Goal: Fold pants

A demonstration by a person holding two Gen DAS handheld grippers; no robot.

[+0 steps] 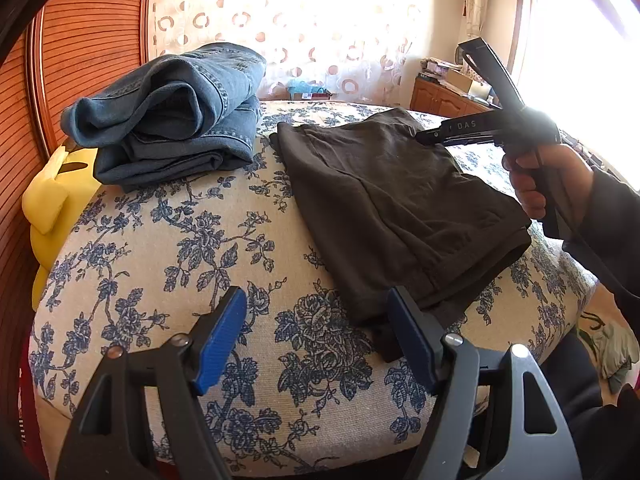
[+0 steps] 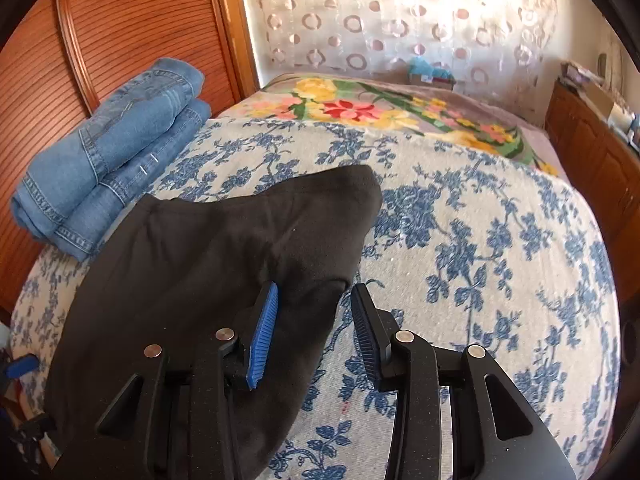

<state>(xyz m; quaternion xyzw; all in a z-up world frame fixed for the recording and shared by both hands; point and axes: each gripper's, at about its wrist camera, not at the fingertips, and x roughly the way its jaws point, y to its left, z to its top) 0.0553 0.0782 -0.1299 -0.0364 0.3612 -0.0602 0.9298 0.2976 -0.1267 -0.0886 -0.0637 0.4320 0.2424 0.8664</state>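
Sunlight pours through a spotted lace curtain (image 2: 400,20) behind the bed (image 1: 168,248), which is covered by a cream spread printed with blue roses. A ribbed wooden panel (image 1: 88,40) rises on the far left side, and a flowered blanket (image 2: 360,108) lies further along the mattress. Against that panel sits a stack of folded jeans (image 1: 172,112), with something yellow (image 1: 52,200) wedged beside it at the bed's edge.

The dark pants (image 1: 392,208) lie folded into a thick rectangle on the spread, just beside the jeans but not touching them, one end reaching the near edge of the bed.

The left gripper (image 1: 316,336) hovers low over the near edge with its blue-padded fingers (image 1: 220,340) spread wide. The near end of the pants lies under its right finger; whether the pad touches the cloth I cannot tell, and nothing is squeezed between the two.

The right gripper (image 2: 316,328) is held above the far side of the pants by a hand (image 1: 548,184) in a dark sleeve. Its jaws stand partly apart; one blue pad (image 2: 264,332) is over the dark cloth and the other over the bare spread, with the edge of the pants running between them. The pads press on nothing.

A wooden cabinet (image 1: 444,100) piled with clutter stands by the window.
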